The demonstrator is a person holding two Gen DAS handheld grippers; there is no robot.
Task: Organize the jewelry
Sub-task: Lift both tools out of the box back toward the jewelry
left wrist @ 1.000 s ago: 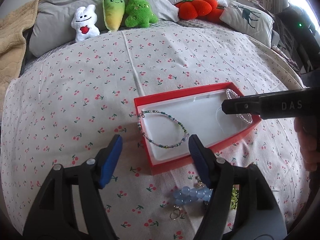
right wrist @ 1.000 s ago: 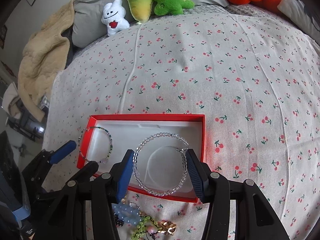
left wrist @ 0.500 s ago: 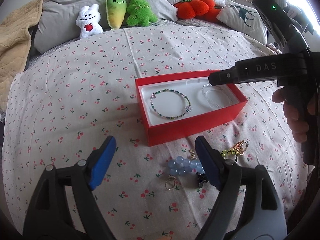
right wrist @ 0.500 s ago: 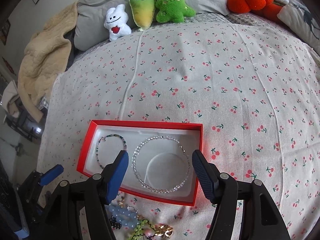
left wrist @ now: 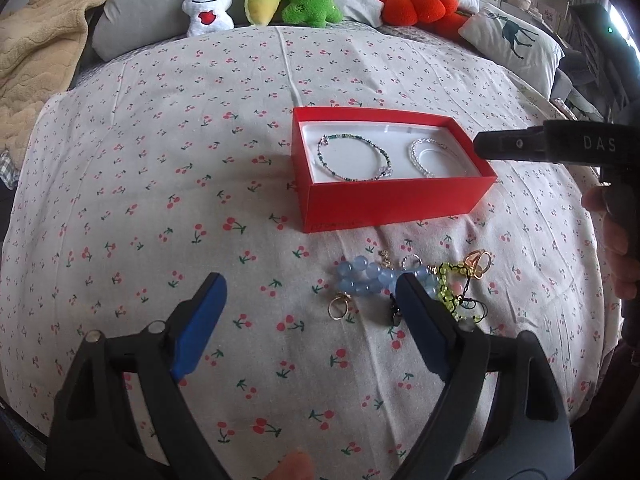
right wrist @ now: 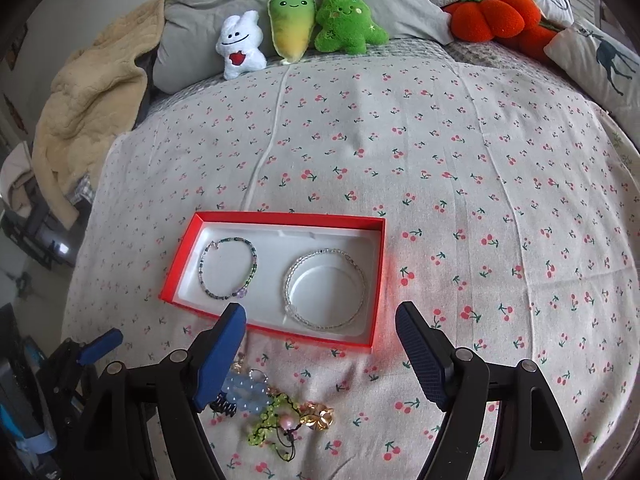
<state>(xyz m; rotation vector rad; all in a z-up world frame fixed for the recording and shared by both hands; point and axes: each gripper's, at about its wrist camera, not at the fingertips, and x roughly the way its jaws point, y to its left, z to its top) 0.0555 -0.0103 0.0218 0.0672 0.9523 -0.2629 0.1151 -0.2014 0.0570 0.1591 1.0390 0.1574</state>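
The red box (right wrist: pixel 276 216) sits on the cherry-print bedspread (right wrist: pixel 440 160), centre-left in the right wrist view, its long axis running left to right across the frame. Inside on the white liner lie two pieces: a dark beaded bracelet (right wrist: pixel 229 268) at the left end and a clear beaded bracelet (right wrist: pixel 325 289) at the right.

The loose jewelry remains outside the box, in a small heap just below its near wall: a blue bead bracelet (left wrist: pixel 366 280), a gold ring (left wrist: pixel 338 309), a yellow-green beaded piece (left wrist: pixel 452 280) and a gold clasp item (left wrist: pixel 478 262).

The left gripper (left wrist: pixel 310 308) stands wide, its jaws having just been opening, nothing between them. The right gripper (right wrist: pixel 320 344) is likewise spread wide, also just opened, and empty; its jaws frame the near right end of the box.

The deciding relation: in the left wrist view the heap lies against the left gripper's right-hand finger (left wrist: pixel 416 320), to the right of the jaw gap, not centred. In the right wrist view it sits low, beside the left-hand finger (right wrist: pixel 220 356). Judgement: the left gripper appears the nearer, needing a rightward shift to straddle the blue beads.
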